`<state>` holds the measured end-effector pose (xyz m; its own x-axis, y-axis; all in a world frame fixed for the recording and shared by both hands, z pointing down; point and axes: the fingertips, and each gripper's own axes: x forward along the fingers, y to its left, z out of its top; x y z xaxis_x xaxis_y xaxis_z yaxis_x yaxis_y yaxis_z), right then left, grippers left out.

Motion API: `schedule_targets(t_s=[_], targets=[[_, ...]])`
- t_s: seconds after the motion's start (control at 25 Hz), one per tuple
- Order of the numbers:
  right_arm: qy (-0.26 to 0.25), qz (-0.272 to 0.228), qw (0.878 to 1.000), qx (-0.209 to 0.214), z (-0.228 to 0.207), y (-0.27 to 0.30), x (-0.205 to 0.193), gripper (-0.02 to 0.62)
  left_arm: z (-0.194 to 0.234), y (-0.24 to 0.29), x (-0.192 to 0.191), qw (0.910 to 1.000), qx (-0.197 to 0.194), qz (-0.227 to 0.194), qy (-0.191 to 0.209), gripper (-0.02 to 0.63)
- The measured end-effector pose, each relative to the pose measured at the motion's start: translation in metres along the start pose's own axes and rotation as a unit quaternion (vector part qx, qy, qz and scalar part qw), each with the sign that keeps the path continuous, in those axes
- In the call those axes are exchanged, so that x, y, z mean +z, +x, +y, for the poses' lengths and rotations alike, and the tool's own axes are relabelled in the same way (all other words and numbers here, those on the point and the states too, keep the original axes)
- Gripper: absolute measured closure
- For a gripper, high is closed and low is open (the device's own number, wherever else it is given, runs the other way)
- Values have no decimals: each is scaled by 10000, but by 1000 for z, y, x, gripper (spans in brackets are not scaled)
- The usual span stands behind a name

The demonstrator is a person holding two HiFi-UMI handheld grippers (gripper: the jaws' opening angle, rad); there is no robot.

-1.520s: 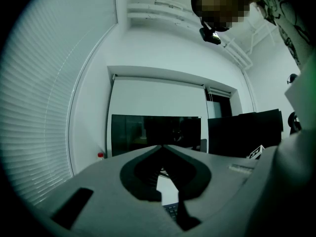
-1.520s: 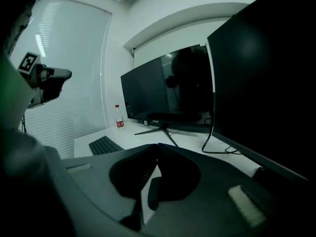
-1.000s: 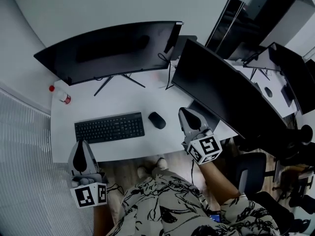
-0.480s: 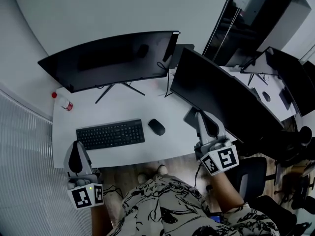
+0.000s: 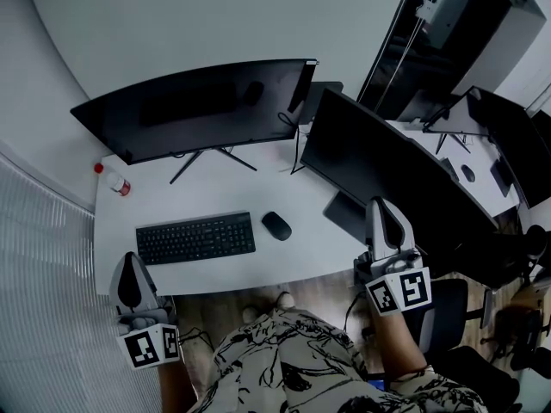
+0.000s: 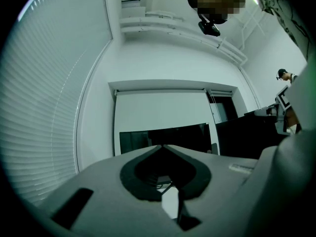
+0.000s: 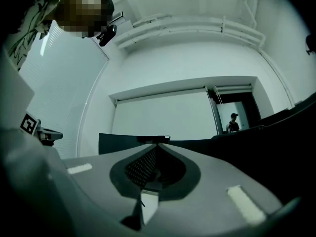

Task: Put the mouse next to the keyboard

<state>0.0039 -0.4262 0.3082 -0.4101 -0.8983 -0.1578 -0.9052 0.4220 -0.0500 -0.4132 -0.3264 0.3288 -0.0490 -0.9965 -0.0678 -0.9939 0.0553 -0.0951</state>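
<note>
A: Item one, largest piece?

B: White desk worktop [image 5: 146, 203], curved front edge. It carries everything listed below.

A: Screens?

B: Two. A wide curved black monitor [image 5: 198, 103] on a splayed-leg stand, along the back edge, left and centre. A flat black monitor [image 5: 389, 172], set at an angle along the right edge, its near corner reaching to the front right corner.

A: Next item?

B: A flat black full-length keyboard [image 5: 196, 237], left half of the worktop, parallel to the front edge and close to it.

A: Grippers?

B: The left gripper [image 5: 130, 263], grey with a marker cube, is off the worktop past the front left corner. In the left gripper view [image 6: 162, 147] its jaws meet at the tips with nothing between them. The right gripper [image 5: 382, 206], same build, shows by the front right corner, against the lower edge of the flat monitor. The right gripper view [image 7: 158, 145] shows its jaws pressed together as well, holding nothing.

A: The task's thing?

B: A small black oval mouse [image 5: 276, 225], lying on the worktop just beside the keyboard's right end, a narrow strip of white between them. It is centre front, well apart from both grippers.

A: Smallest entry?

B: A clear plastic bottle with a red cap [image 5: 114, 180], lying on its side near the left edge, below the curved monitor's left end.
</note>
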Motion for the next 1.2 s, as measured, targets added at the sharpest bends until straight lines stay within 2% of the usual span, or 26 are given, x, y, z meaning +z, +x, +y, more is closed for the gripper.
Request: schedule_targets(t_s=[0.28, 1.2], targets=[[-228, 61, 9997, -69, -9, -5, -1, 591, 0, -2, -5, 10000, 32, 19, -44, 607], [-232, 258, 9994, 73, 0, -10, -11, 591, -8, -1, 6, 9999, -53, -116, -2, 607]])
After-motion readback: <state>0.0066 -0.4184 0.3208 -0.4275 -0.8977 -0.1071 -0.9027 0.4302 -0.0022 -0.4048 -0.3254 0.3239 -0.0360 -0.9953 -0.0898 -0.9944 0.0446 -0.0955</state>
